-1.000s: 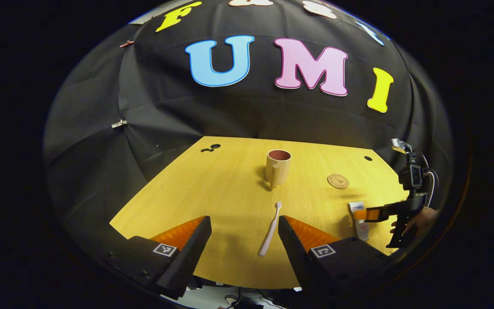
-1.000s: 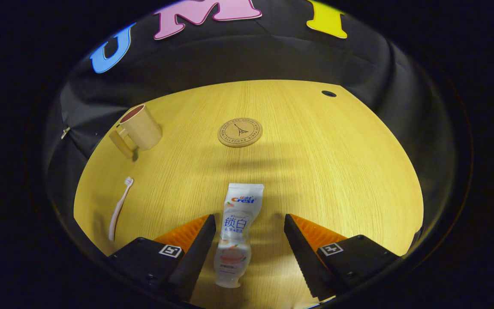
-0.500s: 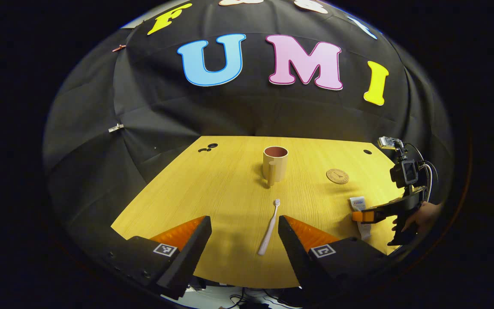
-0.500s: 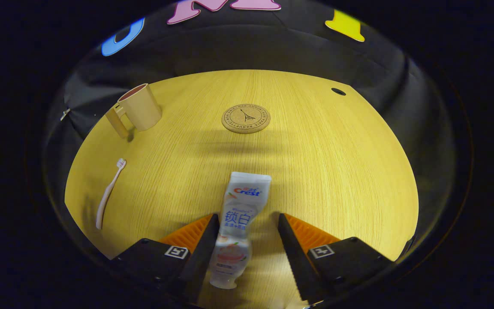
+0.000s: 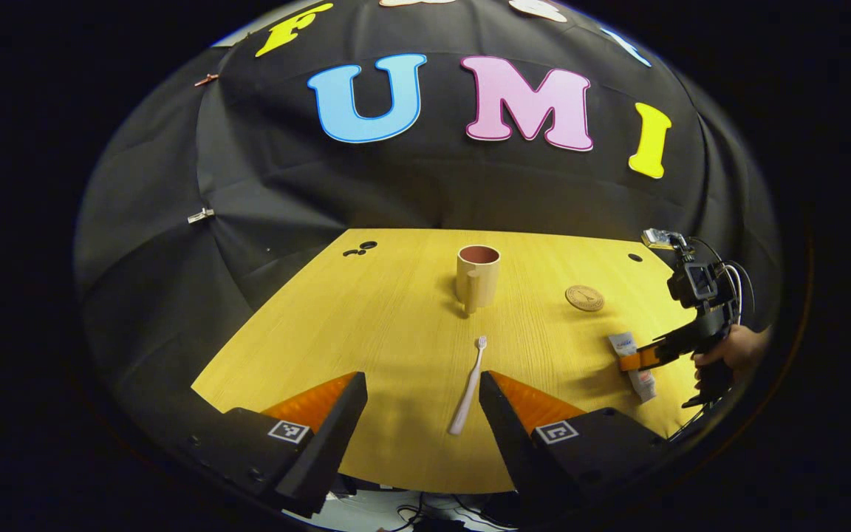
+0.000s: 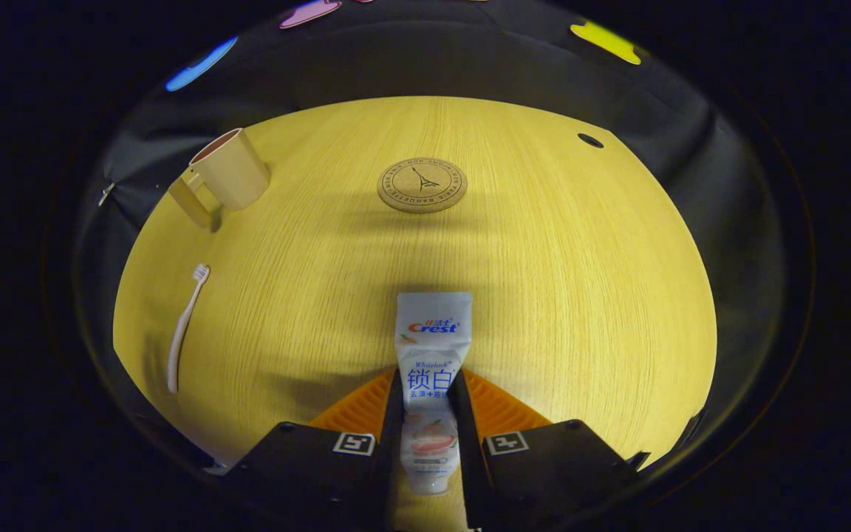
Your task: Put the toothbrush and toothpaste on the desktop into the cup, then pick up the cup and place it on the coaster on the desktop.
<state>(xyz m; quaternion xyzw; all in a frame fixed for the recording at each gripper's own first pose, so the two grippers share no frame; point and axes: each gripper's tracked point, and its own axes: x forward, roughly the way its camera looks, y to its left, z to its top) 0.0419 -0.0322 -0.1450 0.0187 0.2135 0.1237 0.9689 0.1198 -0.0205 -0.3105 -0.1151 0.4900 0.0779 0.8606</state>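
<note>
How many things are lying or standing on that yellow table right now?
4: a cup at the far left, a coaster at the far middle, a toothbrush near the left edge, and a toothpaste tube between the right gripper's fingers.

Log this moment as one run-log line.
right gripper: shut on toothpaste | left gripper: open, toothbrush lying between fingers | cup: upright, empty | coaster: bare

A pale matt wood-grain surface (image 6: 558, 281) carries a cork-like coaster (image 6: 422, 185), a matt plastic cup (image 6: 230, 174) and a glossy toothpaste (image 6: 433, 340) tube.
</note>
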